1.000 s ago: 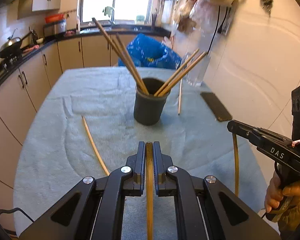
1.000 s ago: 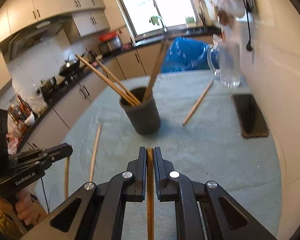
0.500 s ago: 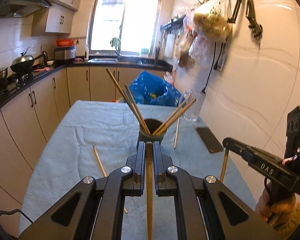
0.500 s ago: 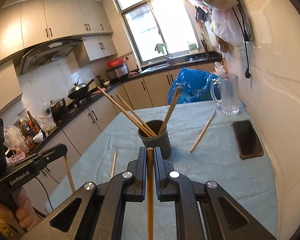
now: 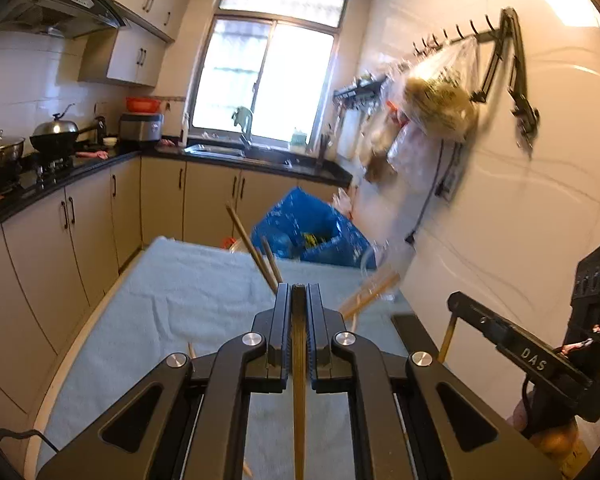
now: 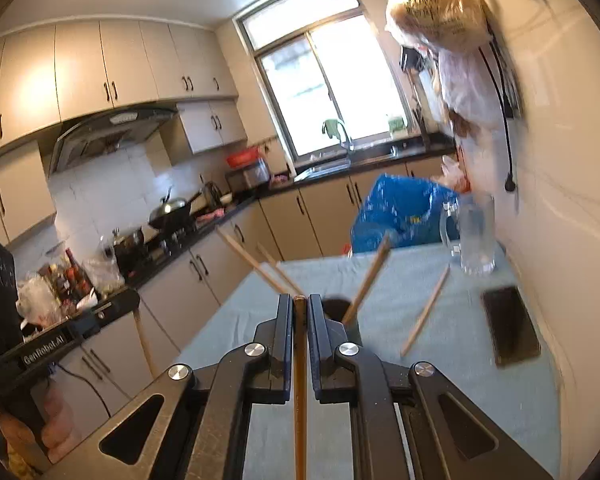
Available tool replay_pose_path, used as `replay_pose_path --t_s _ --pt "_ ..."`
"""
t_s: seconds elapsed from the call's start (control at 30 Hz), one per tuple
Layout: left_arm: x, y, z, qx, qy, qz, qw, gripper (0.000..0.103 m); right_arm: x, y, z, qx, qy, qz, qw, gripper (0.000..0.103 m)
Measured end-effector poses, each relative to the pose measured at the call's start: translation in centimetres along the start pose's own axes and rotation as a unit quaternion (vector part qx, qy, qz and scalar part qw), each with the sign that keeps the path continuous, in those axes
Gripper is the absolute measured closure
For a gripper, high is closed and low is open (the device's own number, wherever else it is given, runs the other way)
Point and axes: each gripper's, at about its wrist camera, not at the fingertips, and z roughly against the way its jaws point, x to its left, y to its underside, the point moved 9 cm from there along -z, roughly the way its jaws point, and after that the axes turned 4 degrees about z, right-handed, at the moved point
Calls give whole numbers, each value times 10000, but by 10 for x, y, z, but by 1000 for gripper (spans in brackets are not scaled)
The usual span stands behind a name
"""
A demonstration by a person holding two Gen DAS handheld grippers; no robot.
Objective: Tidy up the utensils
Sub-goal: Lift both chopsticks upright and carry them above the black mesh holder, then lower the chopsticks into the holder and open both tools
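Gripping one chopstick (image 5: 299,360) in my left jaws and another (image 6: 300,360) in my right, several already in the cup (image 6: 336,308), one loose chopstick (image 6: 424,312) near the worktop's (image 6: 452,364) far right corner.

My left gripper (image 5: 299,300) and right gripper (image 6: 299,310) each clamp one chopstick (image 5: 299,400) — beyond them, the dark cup (image 6: 342,312) holds more, leaning outward.
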Motion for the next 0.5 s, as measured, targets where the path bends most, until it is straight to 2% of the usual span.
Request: replay_pose_path --t_s 0.17,0.33,0.5 --pt "0 -50 -24 -386 -27 201 9990 97 5 -55 -22 -548 93 79 9984 96" --pt "-4 -90 -58 -723 -83 338 9968 97 8 -99 -52 -1079 438 325 9927 96" --pt "-1 -112 -108 -717 5 680 9951 97 -5 -123 -95 -1185 711 272 9900 96"
